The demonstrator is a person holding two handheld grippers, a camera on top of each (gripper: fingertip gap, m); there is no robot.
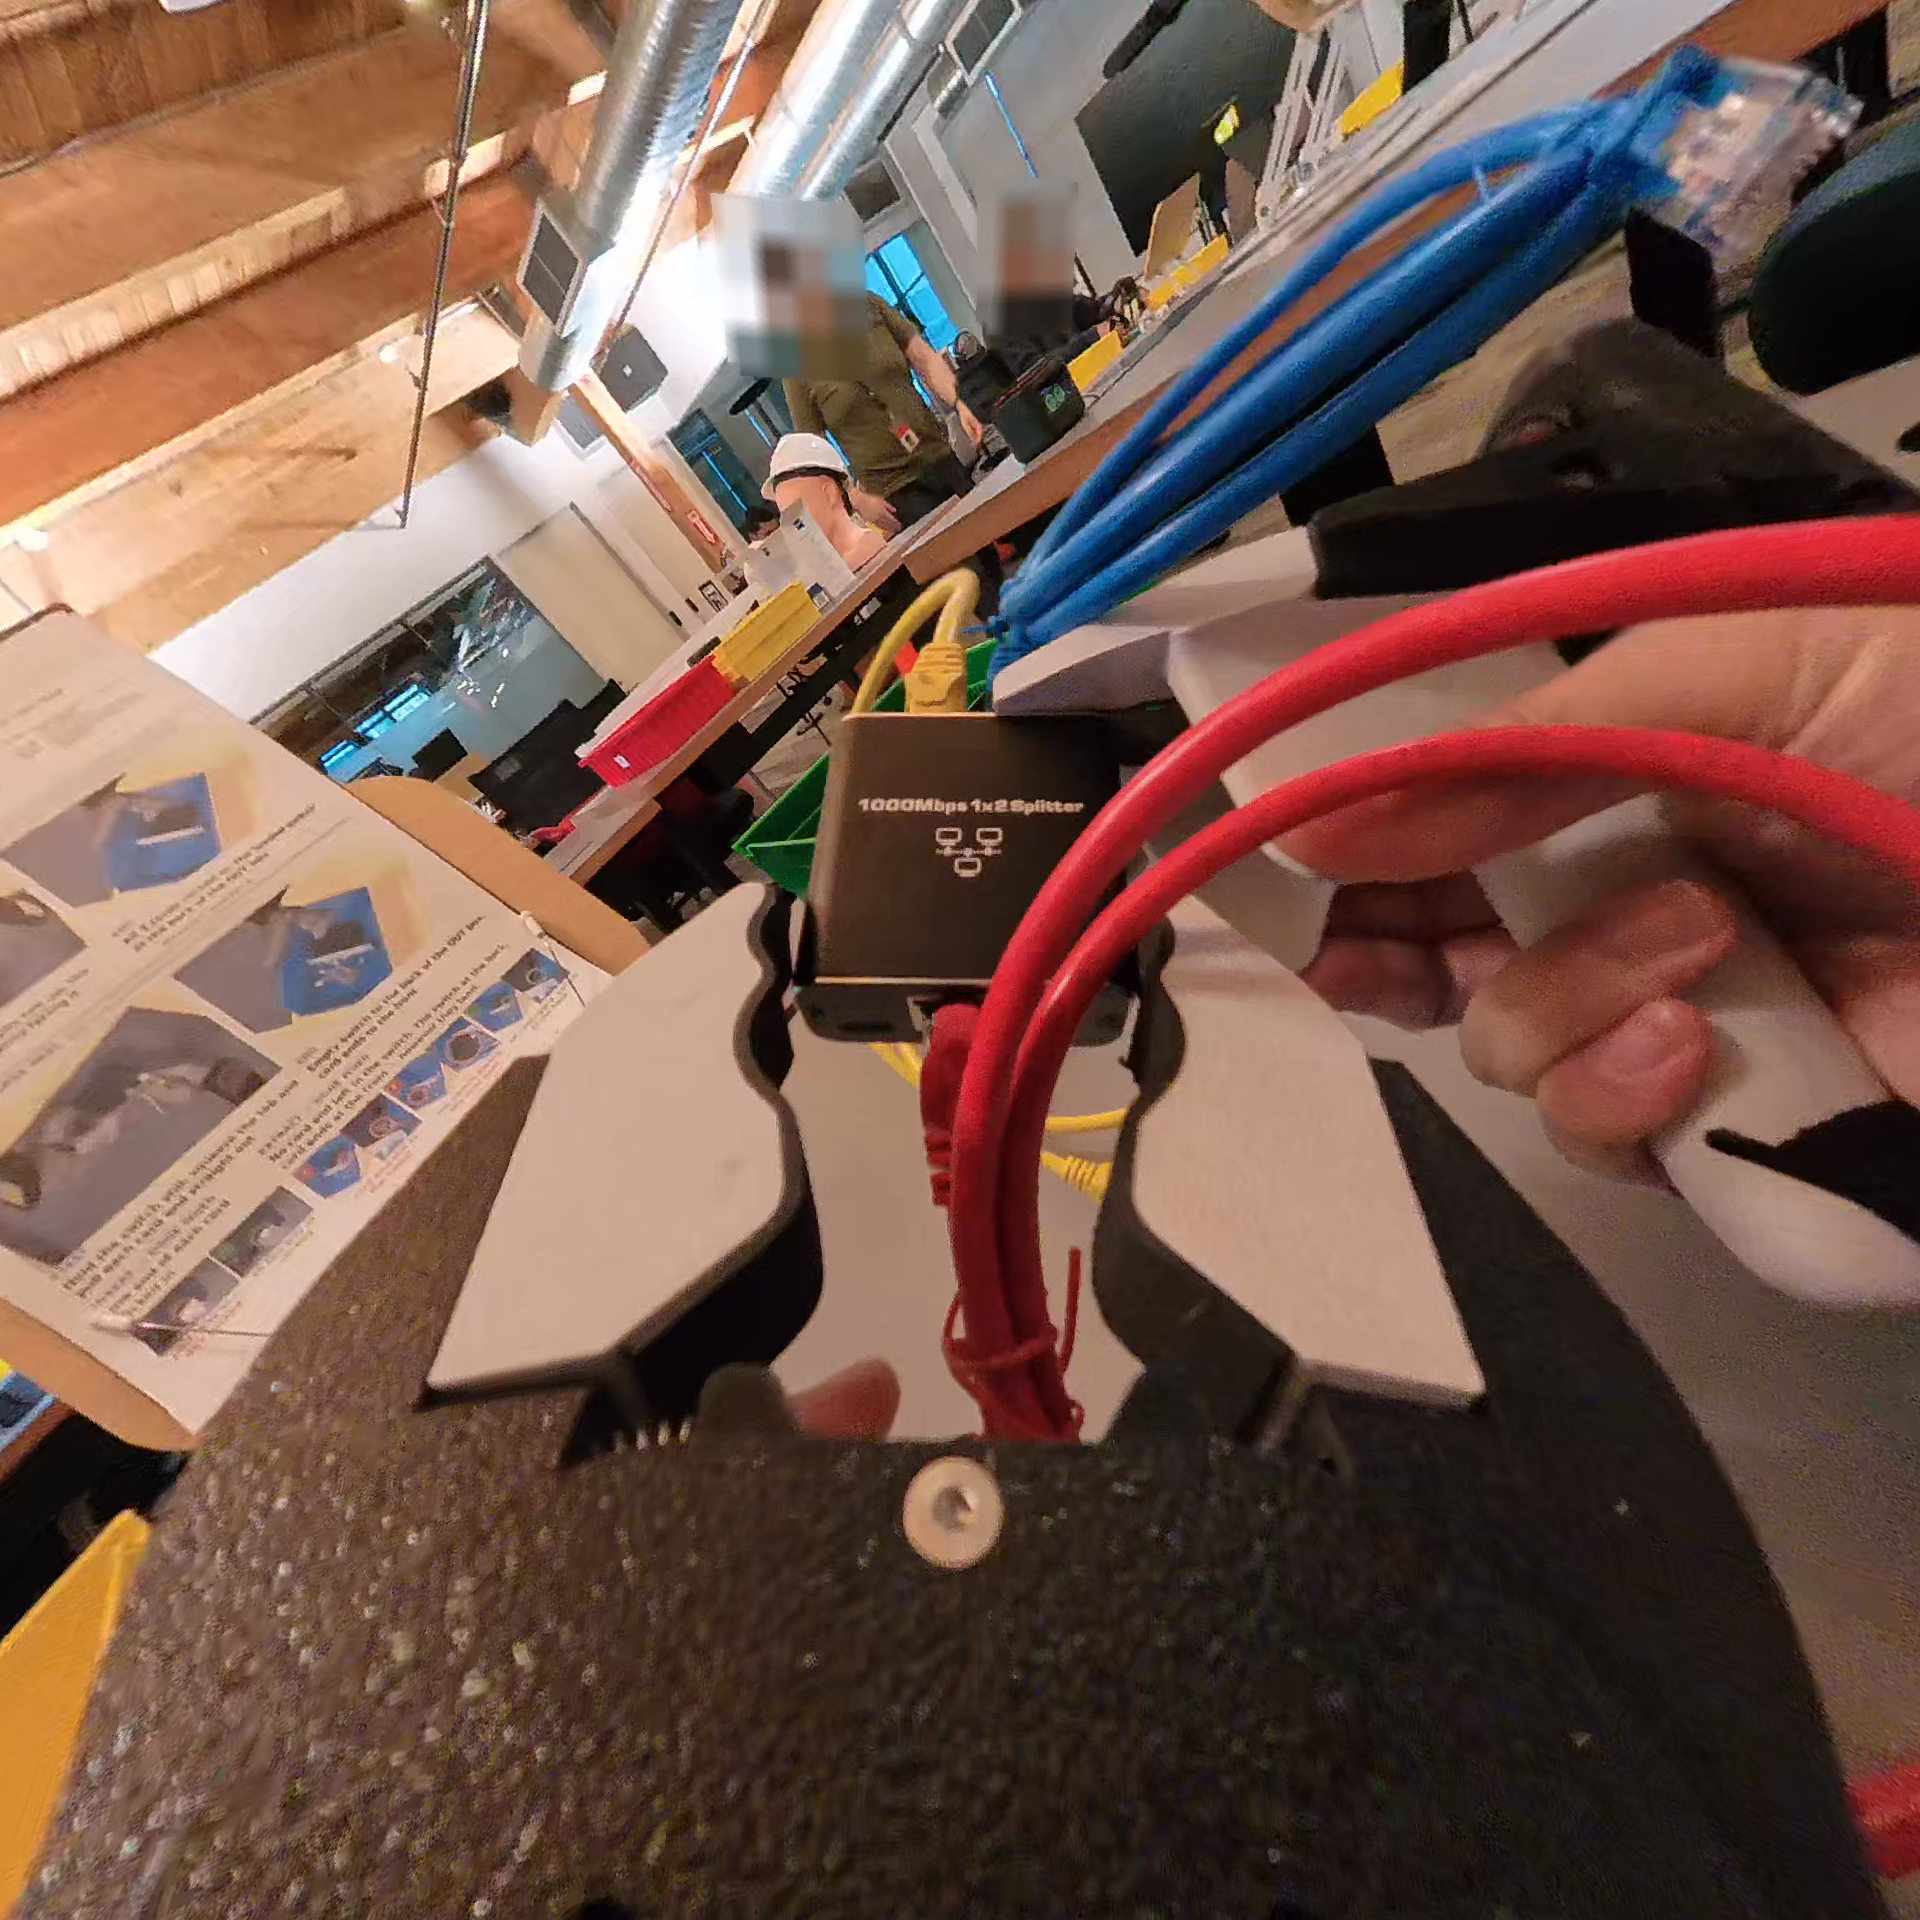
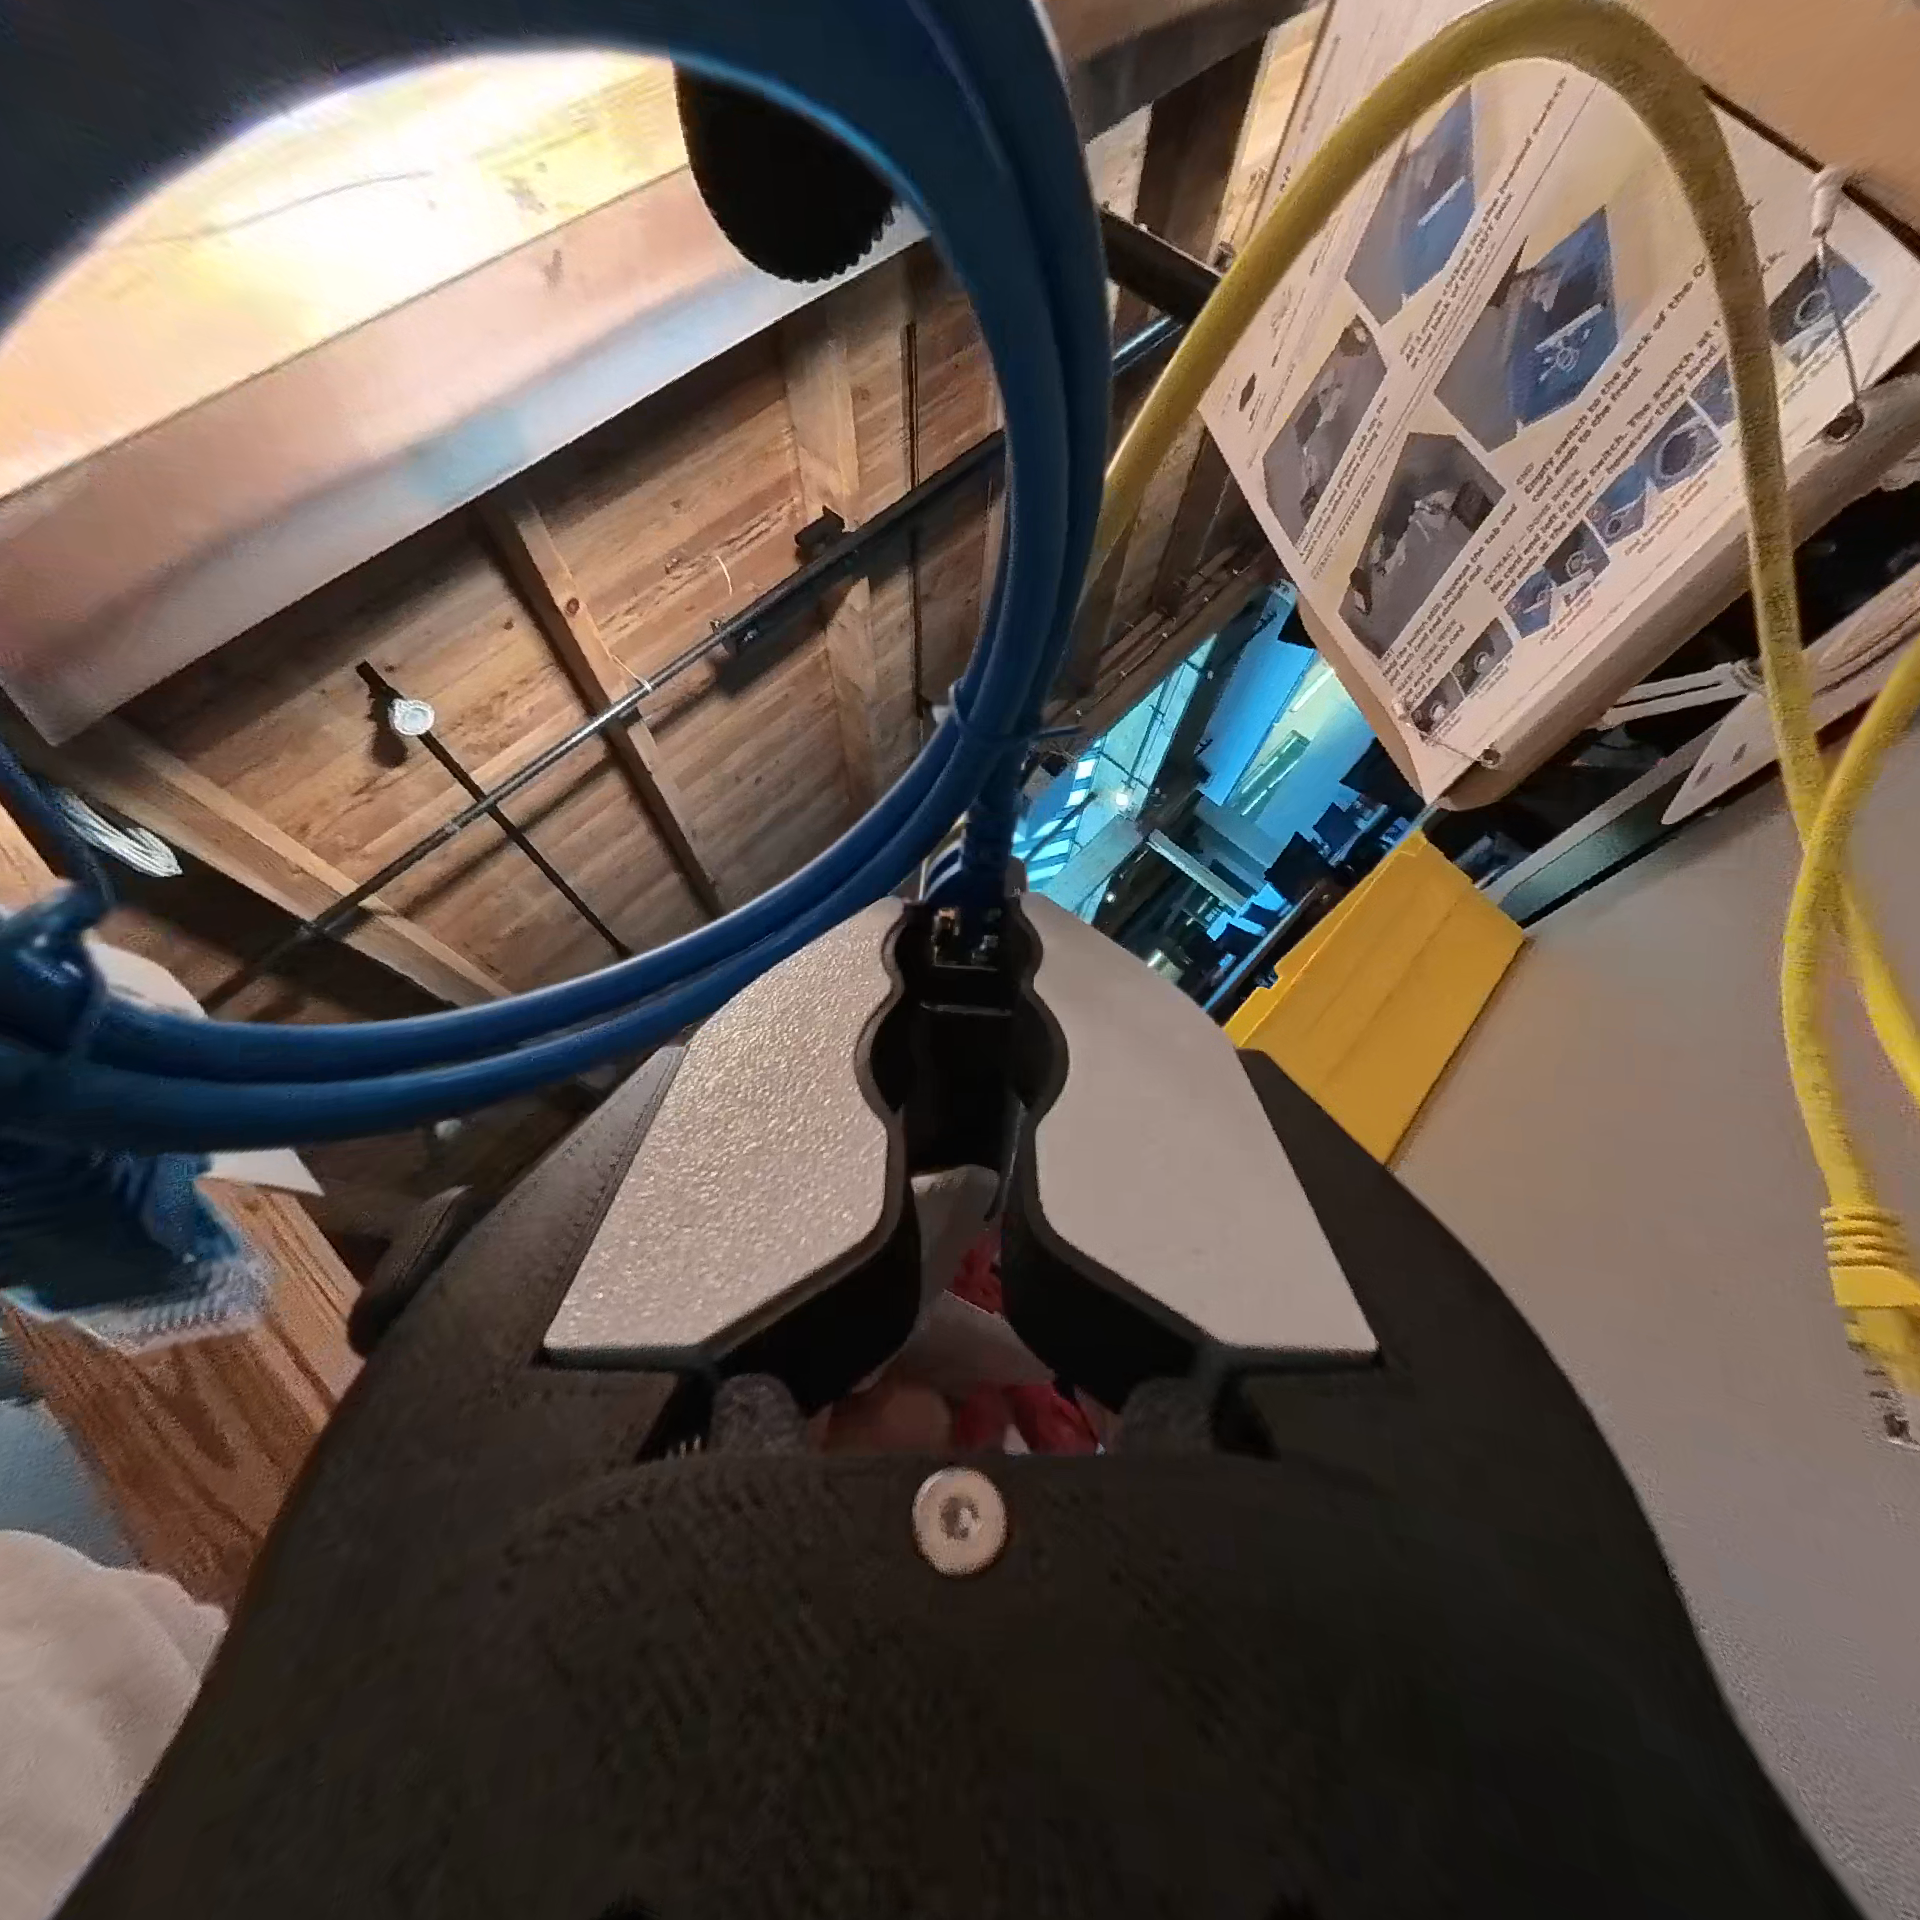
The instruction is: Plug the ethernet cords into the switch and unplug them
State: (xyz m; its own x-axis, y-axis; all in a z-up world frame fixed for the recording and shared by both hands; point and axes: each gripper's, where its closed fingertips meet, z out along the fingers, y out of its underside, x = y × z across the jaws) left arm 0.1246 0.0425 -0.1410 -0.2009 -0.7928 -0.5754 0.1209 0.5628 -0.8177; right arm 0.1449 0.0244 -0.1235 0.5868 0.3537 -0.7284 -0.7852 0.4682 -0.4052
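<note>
In the left wrist view my left gripper (image 1: 961,971) is shut on the black switch (image 1: 956,831) and holds it in the air. A red cord (image 1: 997,1091) is plugged into the switch's near face and loops off to the right. A yellow cord (image 1: 940,665) is plugged into its far face. My right gripper (image 1: 1081,665) sits at the switch's far right corner with the looped blue cord (image 1: 1247,416). In the right wrist view my right gripper (image 2: 961,951) is shut on the plug end of the blue cord (image 2: 1039,520). The yellow cord (image 2: 1766,520) hangs at the right with a free plug (image 2: 1865,1273).
A printed instruction sheet (image 1: 208,987) on cardboard stands to the left, and it also shows in the right wrist view (image 2: 1507,395). A hand (image 1: 1610,935) grips the right gripper's handle. Yellow bin (image 2: 1371,997), red bin (image 1: 665,717), green bin (image 1: 790,842) and people stand farther off. My two grippers' fingertips are within a few centimetres of each other.
</note>
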